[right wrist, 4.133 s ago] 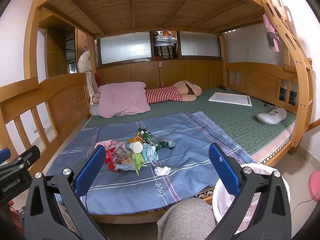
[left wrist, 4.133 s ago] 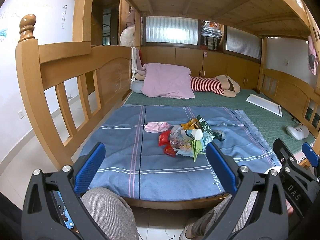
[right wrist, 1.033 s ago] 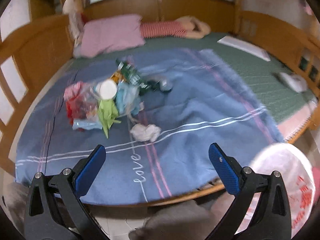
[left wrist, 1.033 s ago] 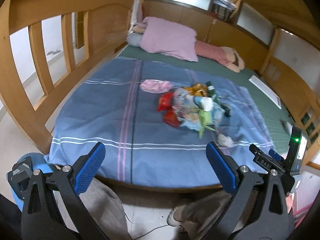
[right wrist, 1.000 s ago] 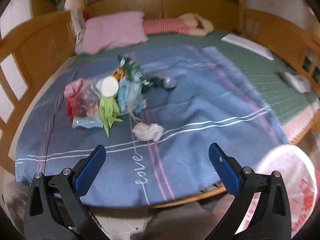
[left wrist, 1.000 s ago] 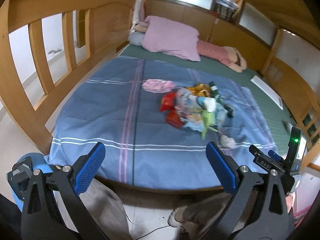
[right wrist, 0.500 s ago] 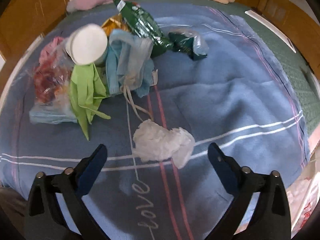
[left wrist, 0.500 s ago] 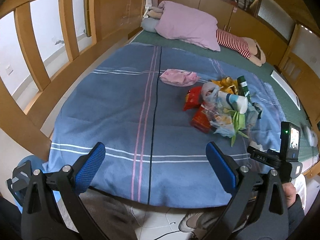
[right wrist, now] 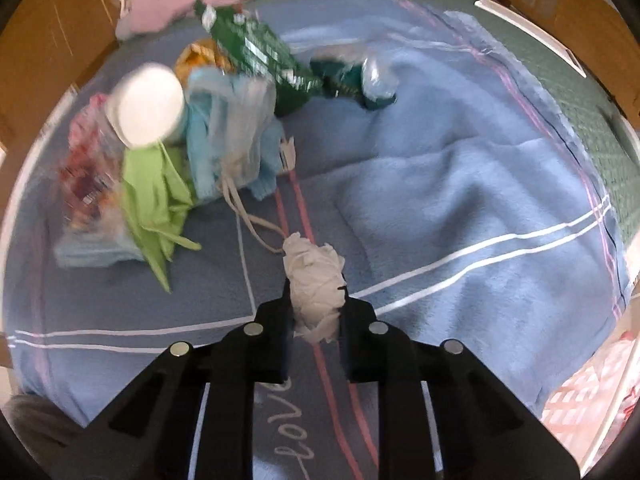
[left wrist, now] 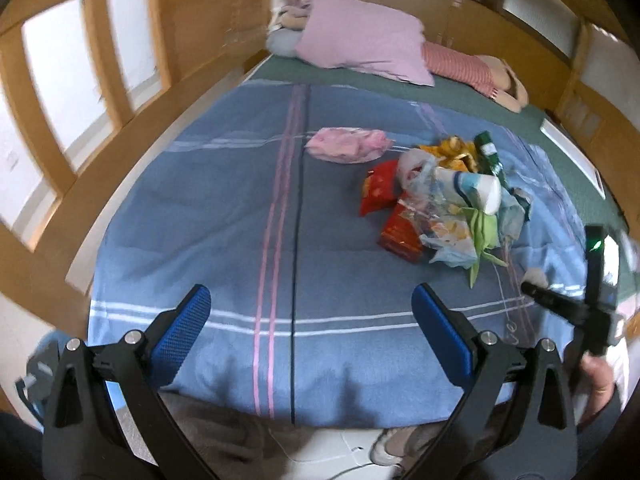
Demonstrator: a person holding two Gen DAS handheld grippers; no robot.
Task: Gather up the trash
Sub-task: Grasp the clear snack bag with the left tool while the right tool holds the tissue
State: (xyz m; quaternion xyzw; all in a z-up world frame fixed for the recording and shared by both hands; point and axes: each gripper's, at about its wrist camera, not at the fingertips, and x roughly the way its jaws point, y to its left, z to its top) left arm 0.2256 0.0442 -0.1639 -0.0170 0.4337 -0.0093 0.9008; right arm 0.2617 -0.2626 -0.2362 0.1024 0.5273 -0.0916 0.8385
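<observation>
In the right wrist view my right gripper (right wrist: 315,304) is shut on a crumpled white tissue (right wrist: 315,280) low over the blue blanket (right wrist: 460,208). Behind it lies a trash pile: a green wrapper (right wrist: 256,54), a white-lidded cup (right wrist: 146,104), a light blue bag (right wrist: 224,136) and a lime green rag (right wrist: 154,196). In the left wrist view my left gripper (left wrist: 310,332) stands open above the blanket's near edge with nothing between its fingers. The trash pile (left wrist: 444,204) lies ahead to the right, with a pink cloth (left wrist: 348,144) beyond it. The right gripper (left wrist: 568,312) shows at the far right.
A wooden bed rail (left wrist: 100,92) runs along the left. A pink pillow (left wrist: 360,40) and a striped doll (left wrist: 468,72) lie at the bed's head. A white bag with red print (right wrist: 588,396) sits at the lower right. The person's knees (left wrist: 224,436) are below the bed edge.
The right gripper came down onto the white tissue and shut on it. The left gripper moved forward and lower over the blanket, staying open.
</observation>
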